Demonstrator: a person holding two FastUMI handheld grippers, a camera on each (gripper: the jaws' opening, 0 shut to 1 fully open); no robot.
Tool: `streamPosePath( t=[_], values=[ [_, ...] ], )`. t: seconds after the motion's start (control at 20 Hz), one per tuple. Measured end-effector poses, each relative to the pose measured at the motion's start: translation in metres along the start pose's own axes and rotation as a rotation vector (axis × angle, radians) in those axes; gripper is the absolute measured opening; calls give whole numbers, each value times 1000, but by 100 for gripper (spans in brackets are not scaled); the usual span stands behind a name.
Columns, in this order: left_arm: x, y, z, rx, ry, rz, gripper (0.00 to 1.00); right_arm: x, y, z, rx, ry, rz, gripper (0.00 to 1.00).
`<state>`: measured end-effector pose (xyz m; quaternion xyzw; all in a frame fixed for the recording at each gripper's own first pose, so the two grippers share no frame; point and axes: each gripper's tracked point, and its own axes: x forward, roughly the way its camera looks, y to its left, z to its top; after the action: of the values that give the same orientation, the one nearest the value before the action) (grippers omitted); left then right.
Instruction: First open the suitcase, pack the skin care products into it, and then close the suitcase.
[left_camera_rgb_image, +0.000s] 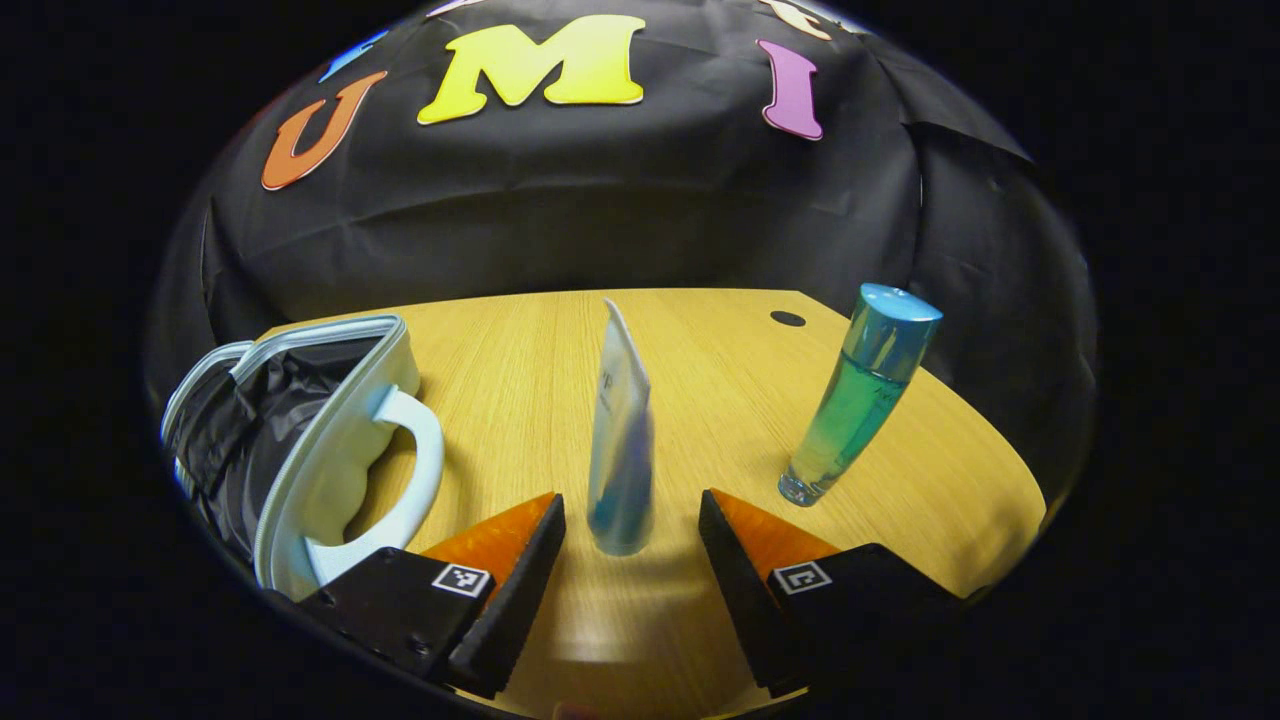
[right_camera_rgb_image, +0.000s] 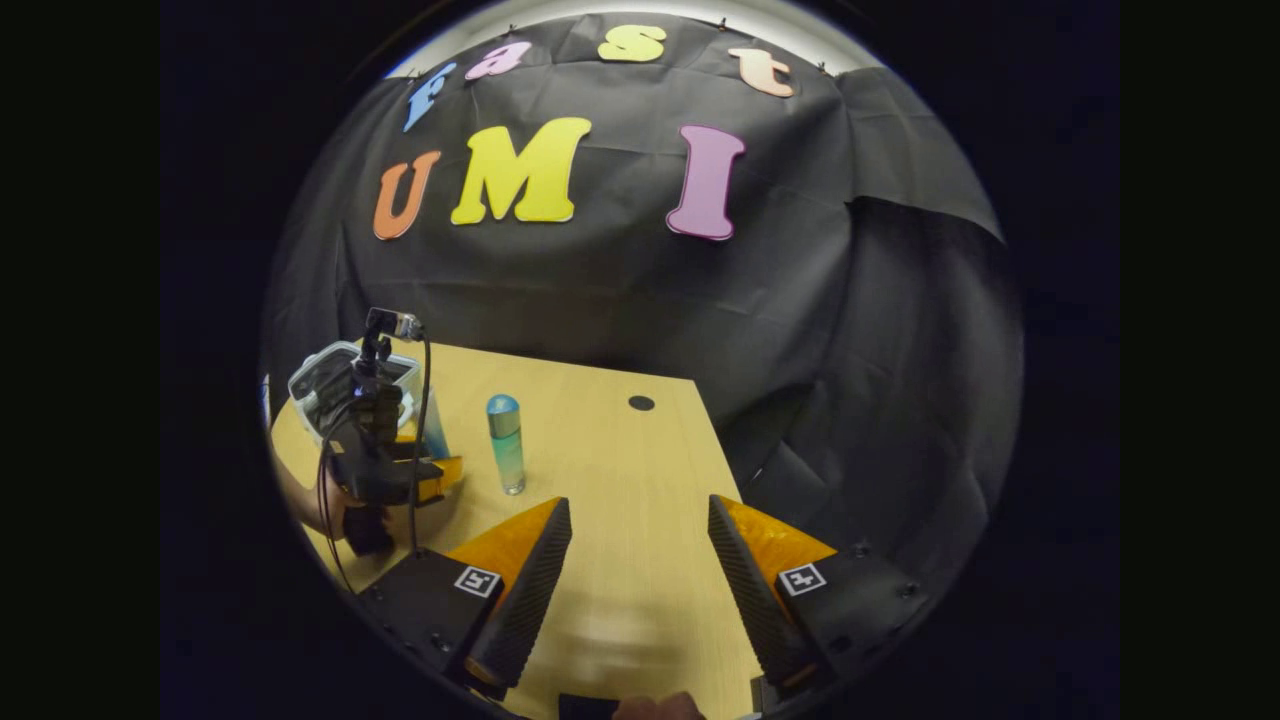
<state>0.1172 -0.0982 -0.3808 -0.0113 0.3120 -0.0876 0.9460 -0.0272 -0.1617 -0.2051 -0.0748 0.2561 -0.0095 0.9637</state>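
Between the spread jaws of the left gripper, in the left gripper view, a white and blue tube is standing on its cap on the wooden table, upright and slightly blurred; both fingers are sitting apart from it, with a gap on each side, so nothing is being pinched. Just left of that gripper the suitcase is lying open, its pale blue shell and handle facing the camera and its dark lining showing inside the zip edge. Off to the right and a little farther back, a blue-green bottle with a blue cap is standing on the table, well apart from the tube and leaning only through the lens curve. Near the far table edge a small dark hole is showing in the wood. Over in the right gripper view, the right gripper is hovering above bare table with its jaws wide apart and holding nothing. Farther off at the left, a hand is gripping the left gripper beside the bottle, with the suitcase lying behind it against the black cloth wall.
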Motion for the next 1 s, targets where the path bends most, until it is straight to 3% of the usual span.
streamPosePath(
  t=[0.1, 0.2, 0.25, 0.3, 0.7, 0.75, 0.8, 1.0],
  values=[
    [5, 3, 1, -20, 14, 13, 80, 0, 0, -1, -2, 6, -8, 82],
    [6, 9, -3, -31, 41, 23, 63, 4, 3, 0, -1, 13, -8, 82],
    [11, 11, -3, -36, 47, 29, 48, 5, 4, 3, 0, 13, -6, 82],
    [5, 11, -4, -37, 60, 24, 45, 6, 7, 3, -1, 13, 0, 82],
    [-68, 25, 32, -112, 22, -15, 40, 49, 71, -29, 47, 115, 152, 82],
    [-80, 28, 34, -113, 22, -17, 48, 57, 81, -34, 51, 126, 173, 82],
    [-91, 29, 33, -113, 29, -21, 40, 65, 92, -39, 55, 136, 192, 82],
    [-136, 36, 32, -116, 51, -18, 40, 103, 138, -46, 81, 159, 255, 82]
  ],
)
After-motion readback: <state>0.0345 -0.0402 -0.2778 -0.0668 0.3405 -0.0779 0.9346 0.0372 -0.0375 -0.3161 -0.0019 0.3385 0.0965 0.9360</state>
